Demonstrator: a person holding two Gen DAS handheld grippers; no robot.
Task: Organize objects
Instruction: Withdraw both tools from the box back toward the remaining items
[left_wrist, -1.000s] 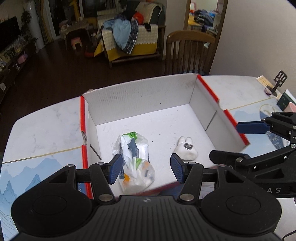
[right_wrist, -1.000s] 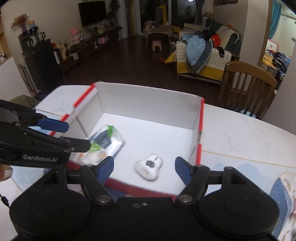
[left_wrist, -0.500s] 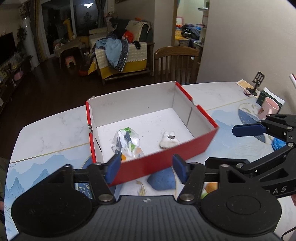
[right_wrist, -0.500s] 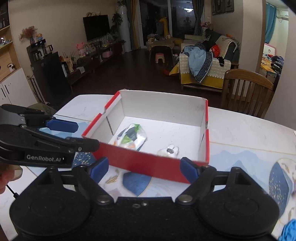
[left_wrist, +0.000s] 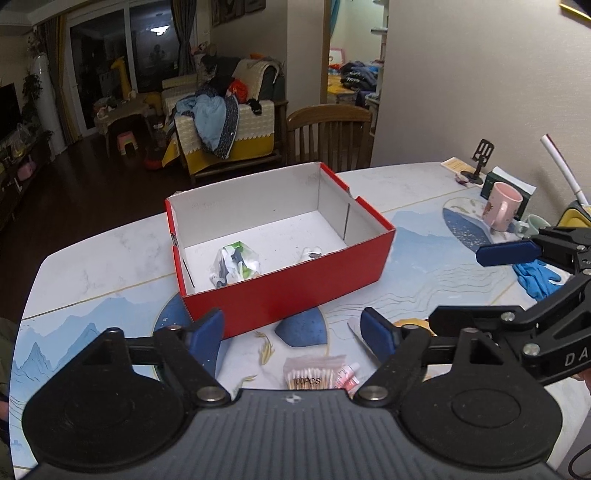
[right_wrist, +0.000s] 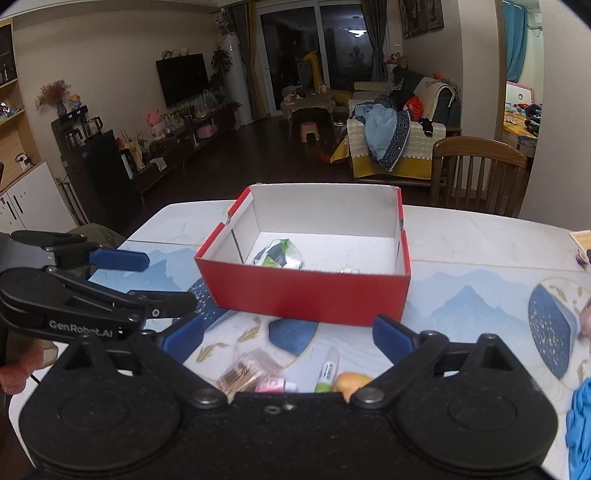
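Jaws on the left gripper (left_wrist: 291, 326) and the right gripper (right_wrist: 288, 334) are opening wide and hold nothing. A second ago both sat over the red box (left_wrist: 295, 291); now both are back, near the cotton swabs (left_wrist: 308, 376) and small tube (right_wrist: 327, 369). A shiny packet (left_wrist: 234, 264) lies in the box, maybe beside a small white toy. The surface (left_wrist: 92, 266) has blue hills. A chair (right_wrist: 476, 173) stands behind.

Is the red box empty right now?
No. The lidless red box holds a plastic packet and a small white item.
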